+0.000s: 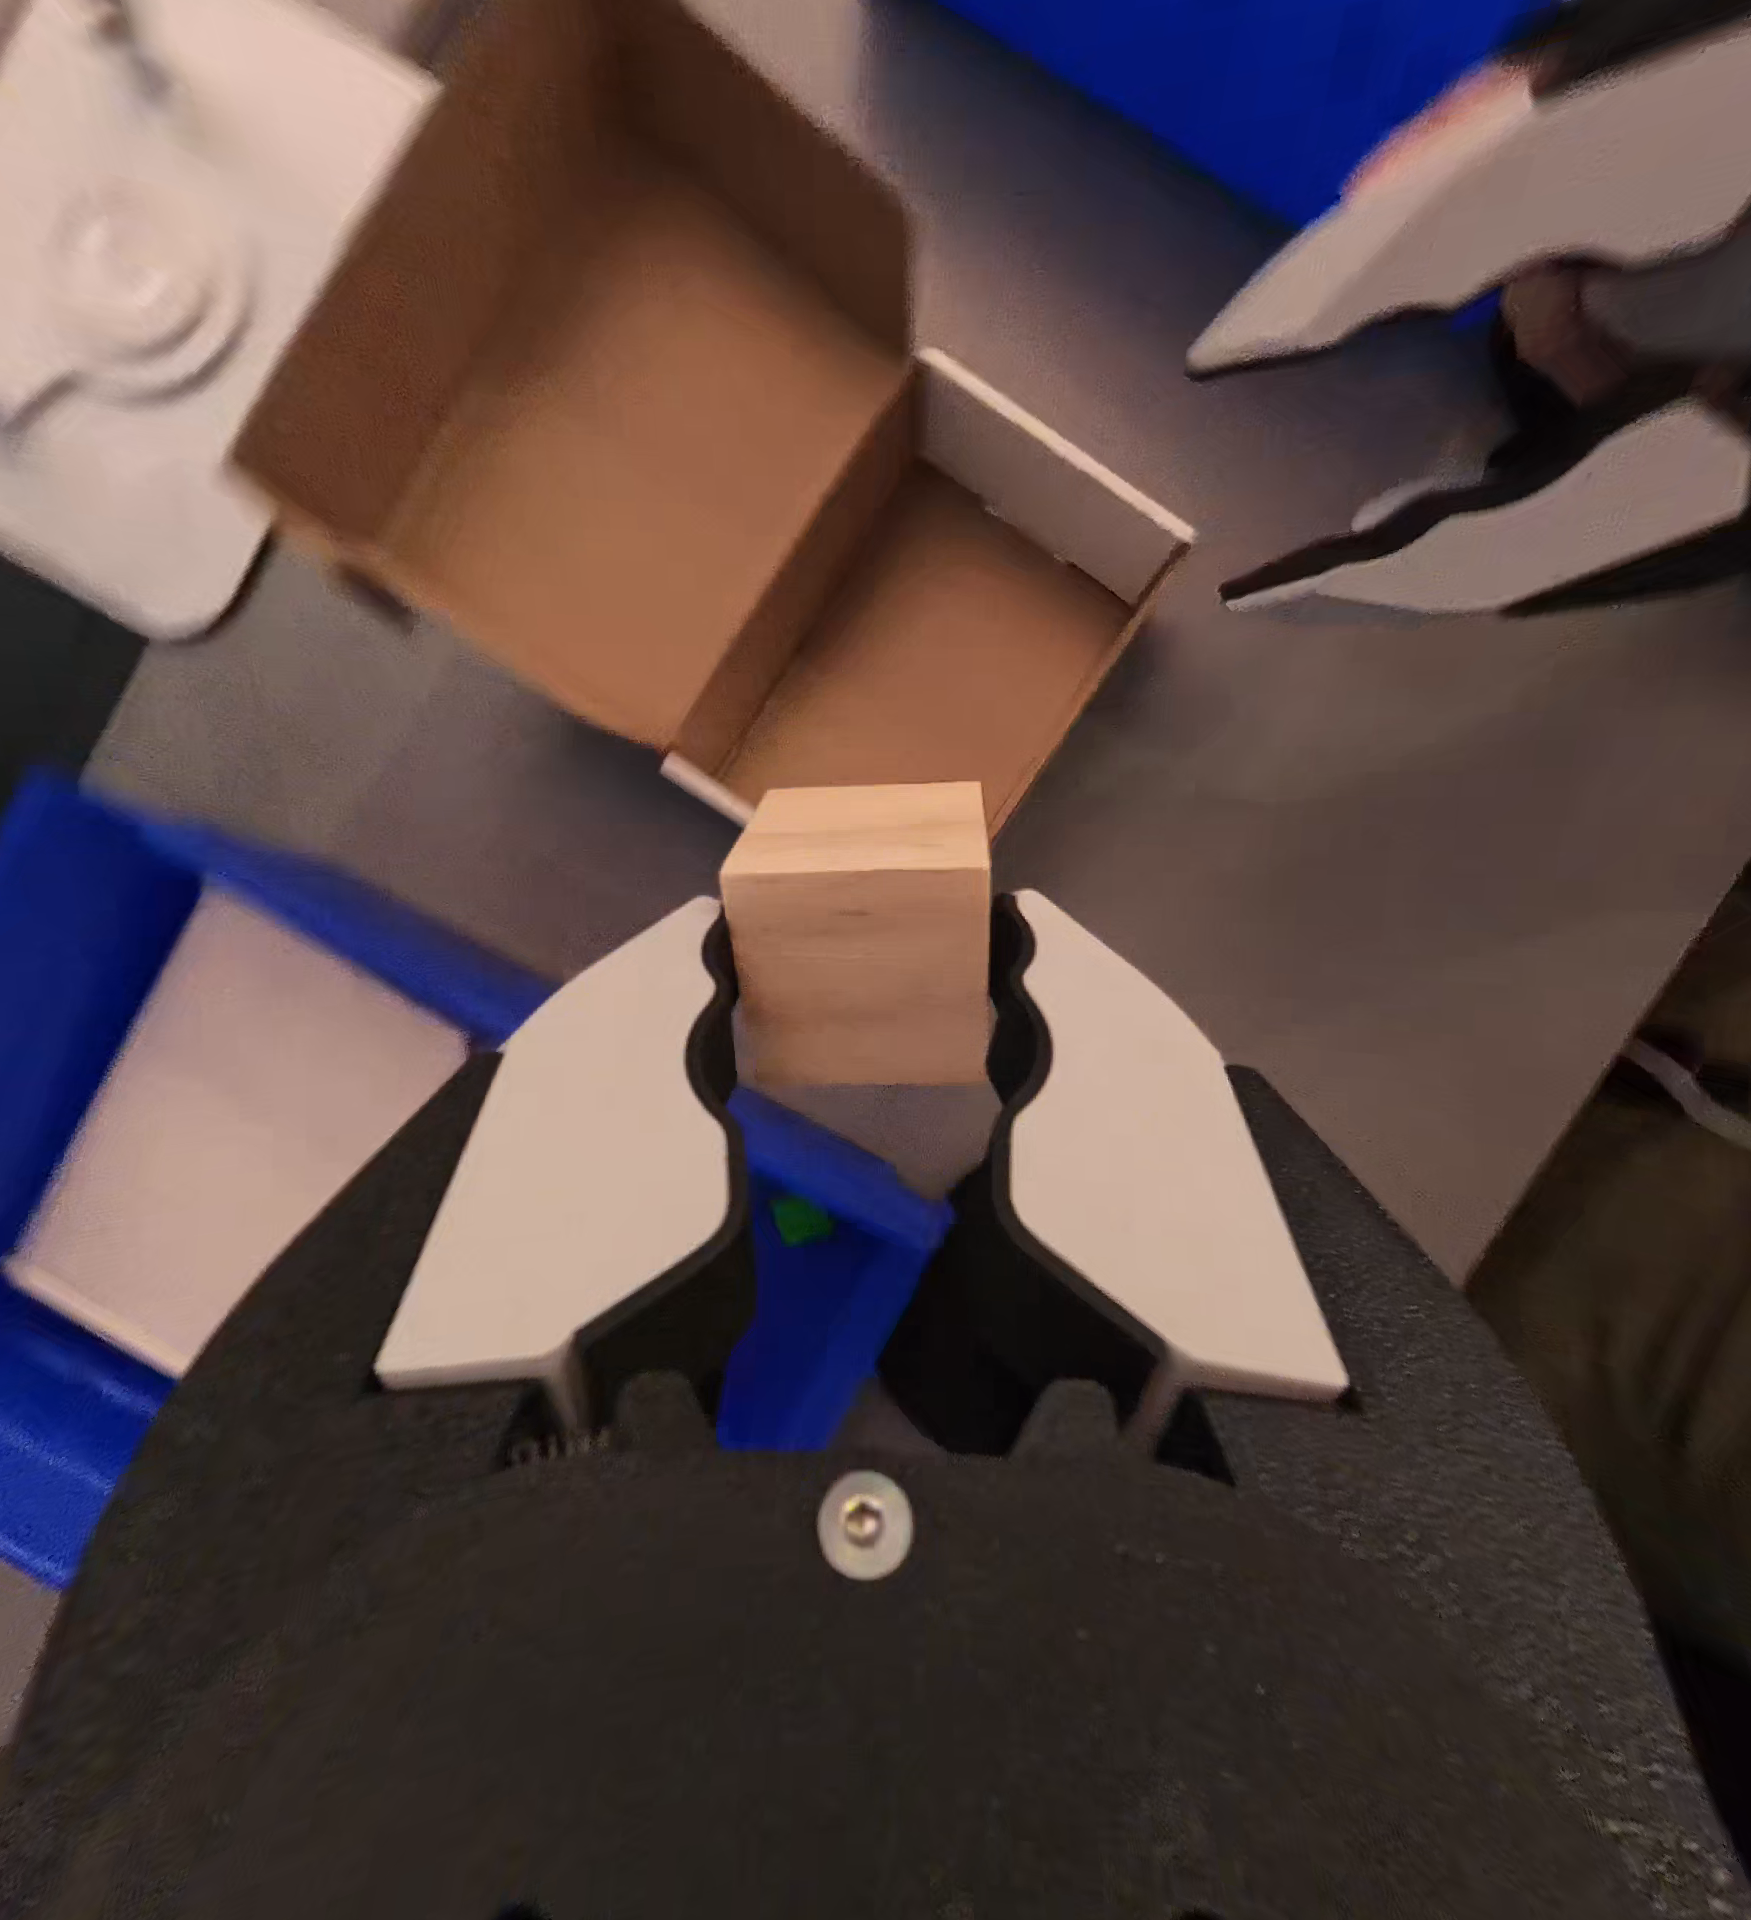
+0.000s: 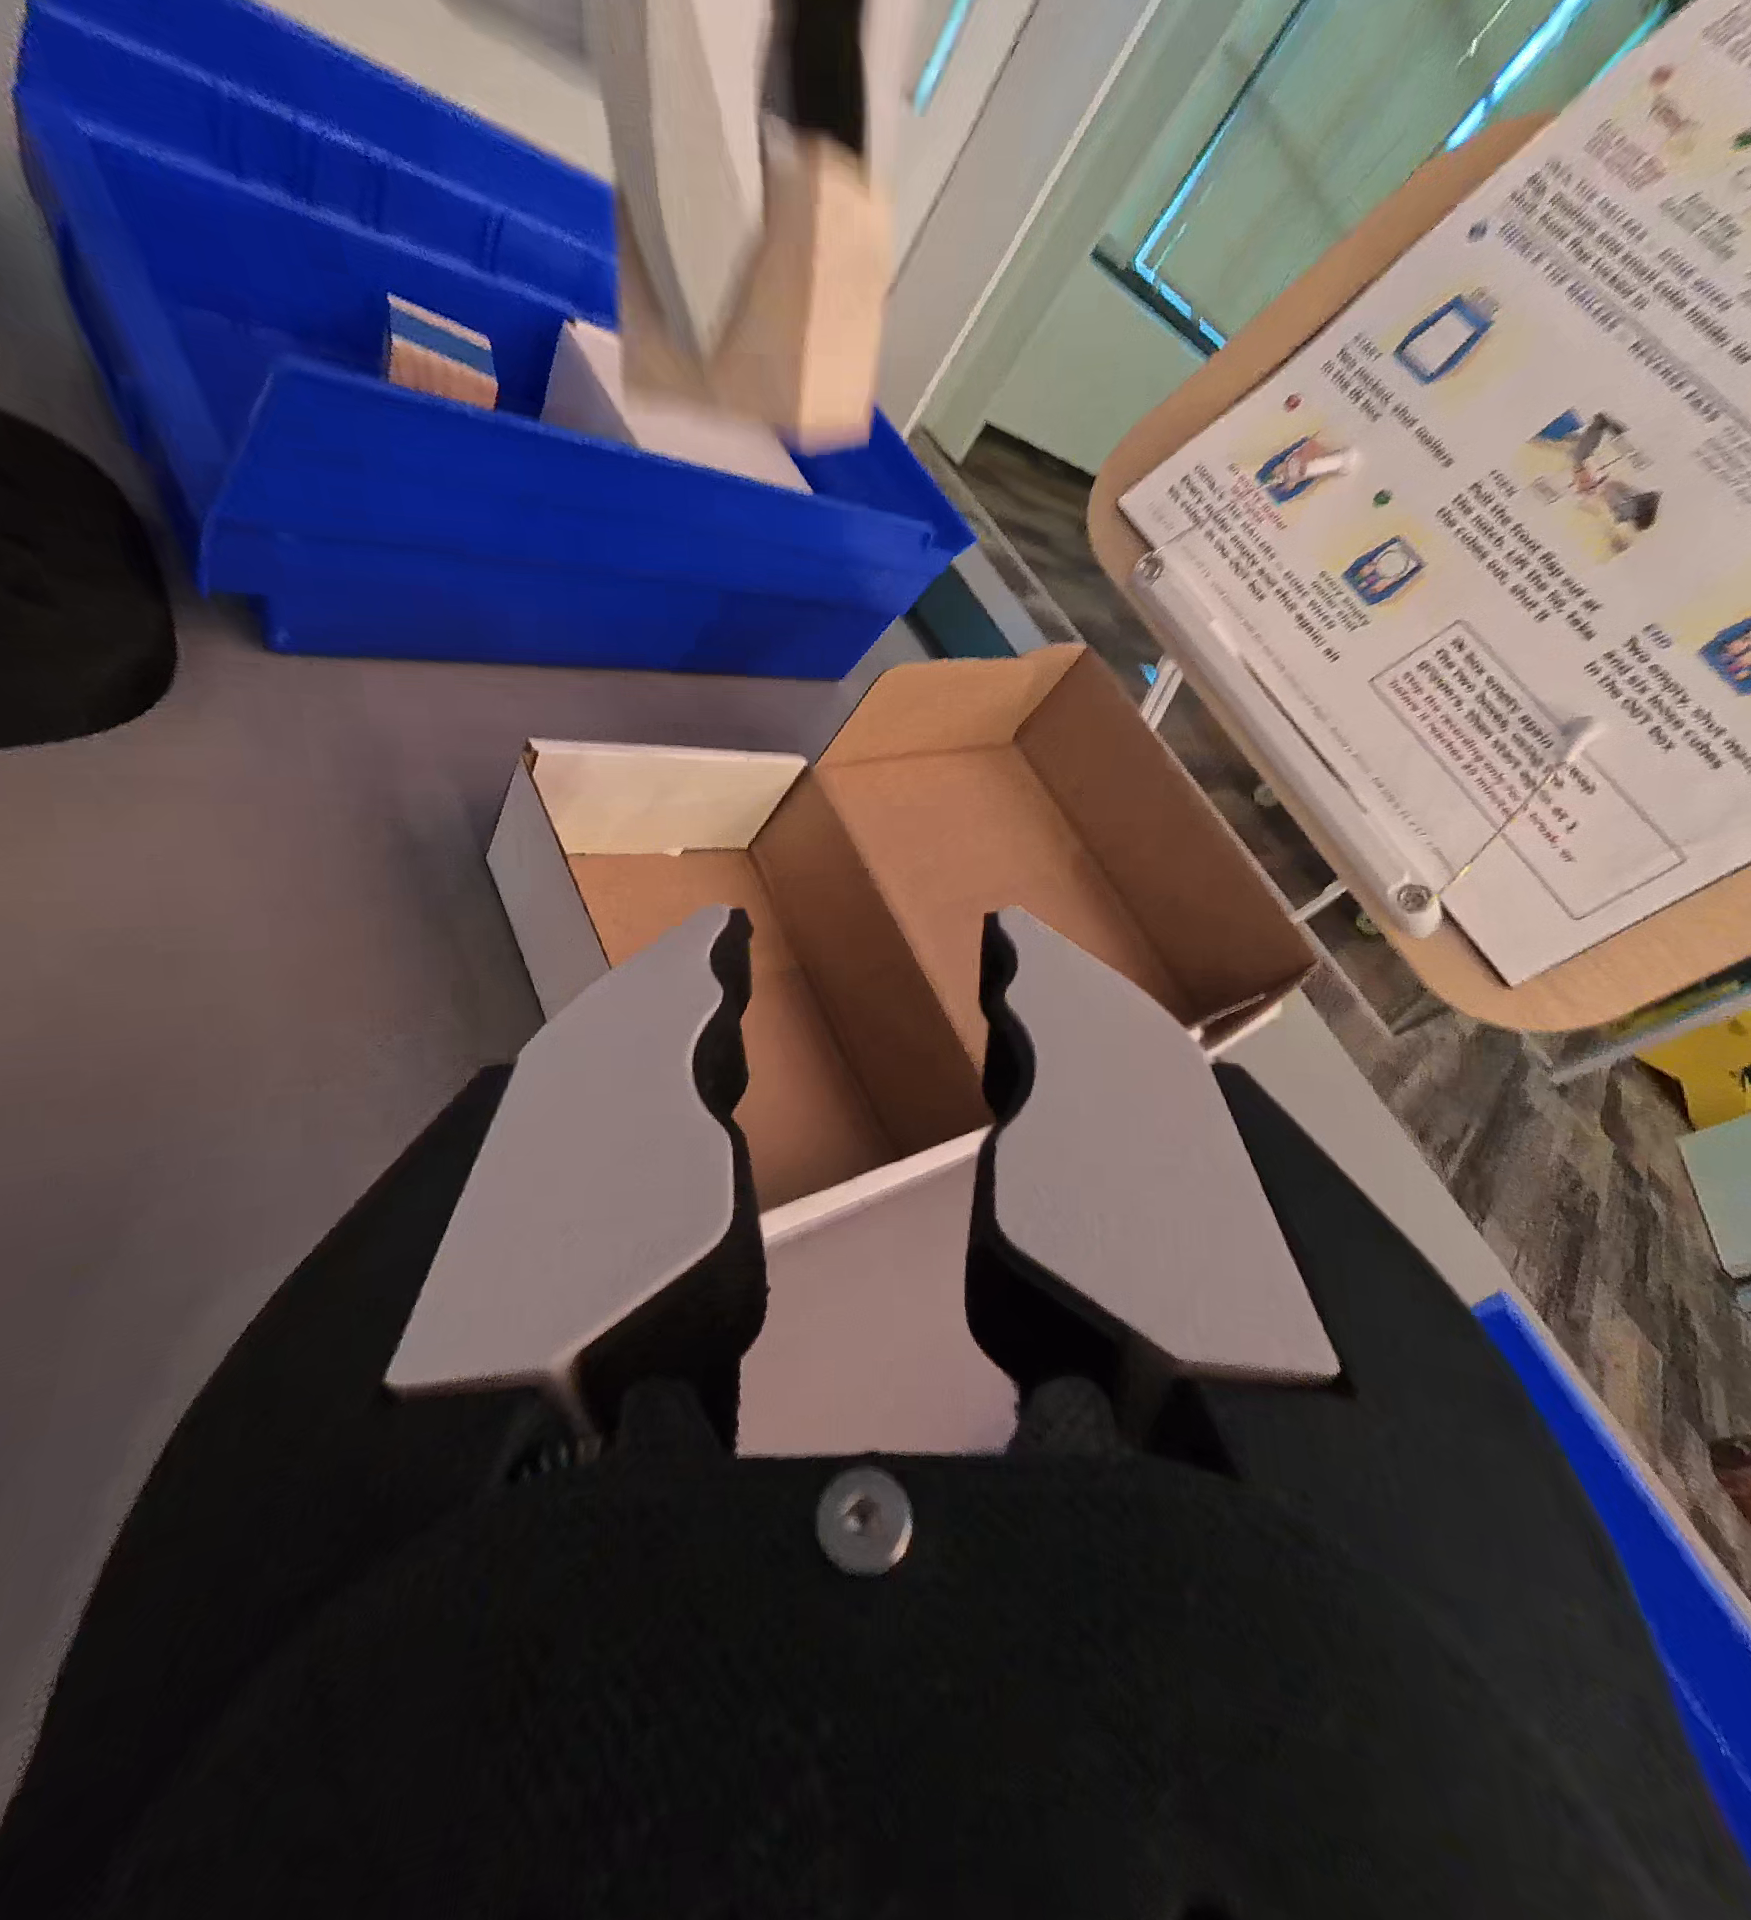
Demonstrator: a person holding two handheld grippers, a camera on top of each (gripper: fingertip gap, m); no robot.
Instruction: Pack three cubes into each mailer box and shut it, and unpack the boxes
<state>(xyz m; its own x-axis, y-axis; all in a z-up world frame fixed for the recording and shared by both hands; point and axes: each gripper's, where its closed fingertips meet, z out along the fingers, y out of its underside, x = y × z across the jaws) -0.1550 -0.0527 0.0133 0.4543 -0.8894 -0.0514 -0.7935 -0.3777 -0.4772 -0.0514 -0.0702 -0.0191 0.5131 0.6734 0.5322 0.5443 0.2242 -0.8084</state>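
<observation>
The left claw (image 1: 855,940) gripped a wooden cube (image 1: 855,935) at frame centre, above the grey tabletop (image 1: 1266,883) and just short of the open mailer box (image 1: 705,468), which lay empty beyond it. The right claw (image 2: 863,1023) hung open over that box (image 2: 850,894). A blue bin (image 2: 538,551) sat upper left.

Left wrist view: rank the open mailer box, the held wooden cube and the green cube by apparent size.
1. Open mailer box.
2. Wooden cube, enlarged by nearness to the camera.
3. Green cube, mostly hidden, so unsure.
</observation>
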